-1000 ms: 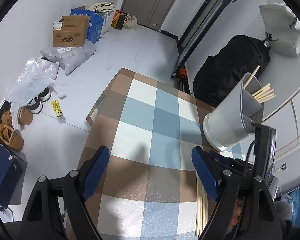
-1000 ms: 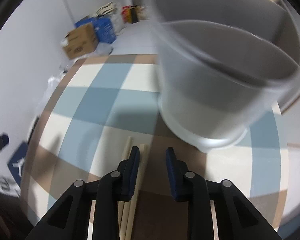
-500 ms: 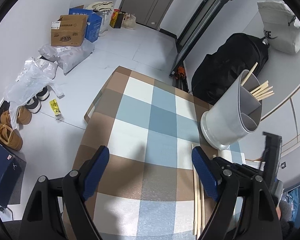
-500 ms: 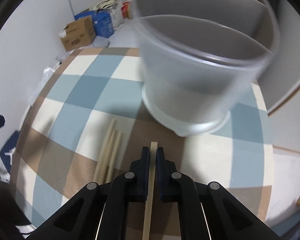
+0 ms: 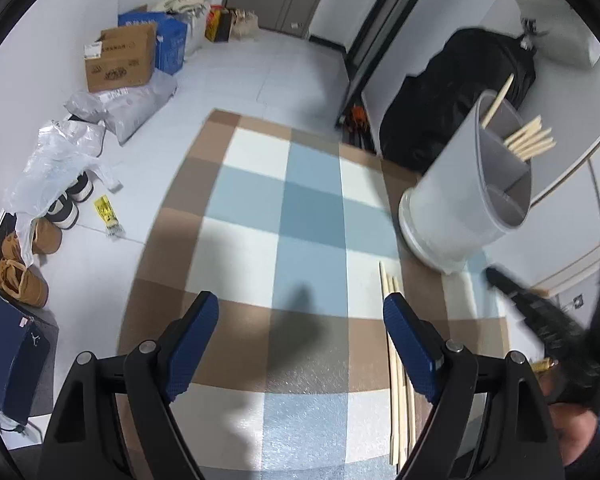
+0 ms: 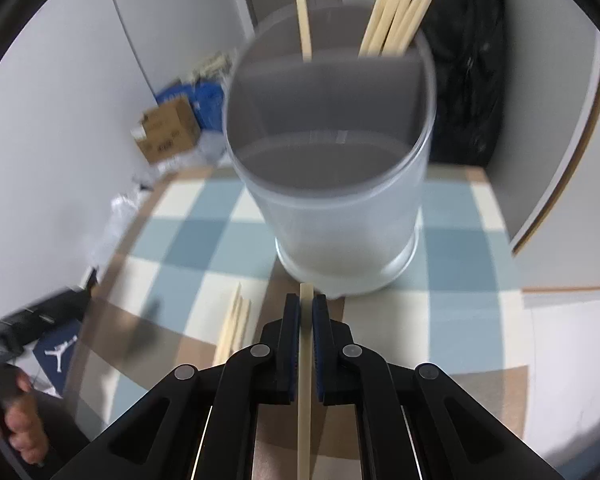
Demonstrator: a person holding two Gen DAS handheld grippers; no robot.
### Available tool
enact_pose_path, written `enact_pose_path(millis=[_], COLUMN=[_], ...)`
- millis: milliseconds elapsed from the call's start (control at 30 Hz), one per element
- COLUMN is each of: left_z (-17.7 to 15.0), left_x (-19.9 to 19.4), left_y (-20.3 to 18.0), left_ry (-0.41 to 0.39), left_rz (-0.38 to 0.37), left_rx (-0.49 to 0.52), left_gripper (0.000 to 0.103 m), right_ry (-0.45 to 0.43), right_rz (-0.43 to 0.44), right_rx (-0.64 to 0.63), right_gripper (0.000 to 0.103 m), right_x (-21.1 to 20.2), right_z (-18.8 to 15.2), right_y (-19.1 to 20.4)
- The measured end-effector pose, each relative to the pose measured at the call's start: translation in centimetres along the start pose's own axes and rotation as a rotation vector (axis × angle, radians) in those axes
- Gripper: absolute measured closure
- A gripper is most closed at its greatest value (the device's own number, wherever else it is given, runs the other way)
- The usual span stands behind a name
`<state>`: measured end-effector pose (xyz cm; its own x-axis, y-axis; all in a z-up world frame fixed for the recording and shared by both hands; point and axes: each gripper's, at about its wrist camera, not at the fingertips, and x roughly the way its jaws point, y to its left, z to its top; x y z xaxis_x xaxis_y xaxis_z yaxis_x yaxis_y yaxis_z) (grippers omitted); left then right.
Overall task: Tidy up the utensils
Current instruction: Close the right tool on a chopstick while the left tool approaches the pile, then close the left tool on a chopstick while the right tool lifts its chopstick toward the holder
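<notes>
Nearest to us, the right gripper (image 6: 306, 312) has its jaws pinched narrow on a single chopstick (image 6: 305, 380), gripped near its far end so the long shaft trails back toward us; we judge this leaves the tip free to be steered into the holder. Our left gripper (image 5: 300, 340) hangs with its jaws spread wide and nothing between them, seemingly just waiting over the checked tablecloth (image 5: 300, 208). Just left of the held stick, a few loose chopsticks (image 6: 234, 328) lie side by side on the cloth. Beyond them stands the grey utensil holder (image 6: 340, 216), a frosted cylinder split by dividers; its far compartments already carry pale wooden chopsticks (image 6: 400, 12), standing upright.
</notes>
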<state>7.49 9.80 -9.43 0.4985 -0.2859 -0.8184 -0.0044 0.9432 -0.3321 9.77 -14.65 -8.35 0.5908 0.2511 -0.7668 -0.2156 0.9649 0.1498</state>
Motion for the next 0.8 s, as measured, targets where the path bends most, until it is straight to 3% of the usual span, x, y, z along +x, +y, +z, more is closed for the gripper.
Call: enact_pose_path(millis=[333, 467, 700, 800], left_z=[1.0, 1.3, 2.0, 2.1], left_x=[2.6, 4.8, 6.2, 7.1], left_y=[-4.5, -5.7, -6.5, -6.9], left_ry=[0.121, 0.189, 0.236, 0.266], left_rz=[0.064, 0.089, 0.115, 0.136], left_rx=[0.112, 0.112, 0.061, 0.065], left_gripper=[0.023, 0.043, 0.047, 0.066], right_ry=[-0.228, -0.302, -0.384, -0.408], right_rz=[0.093, 0.119, 0.143, 0.161], right_rx=[0.051, 0.105, 0.189, 0.2], right_gripper=[0.098, 0.098, 0.098, 0.098], right_x=[-5.1, -6.4, -7.2, -7.7], right_z=[2.2, 2.1, 2.7, 2.8], right_y=[-1.9, -3.6, -5.6, -5.9])
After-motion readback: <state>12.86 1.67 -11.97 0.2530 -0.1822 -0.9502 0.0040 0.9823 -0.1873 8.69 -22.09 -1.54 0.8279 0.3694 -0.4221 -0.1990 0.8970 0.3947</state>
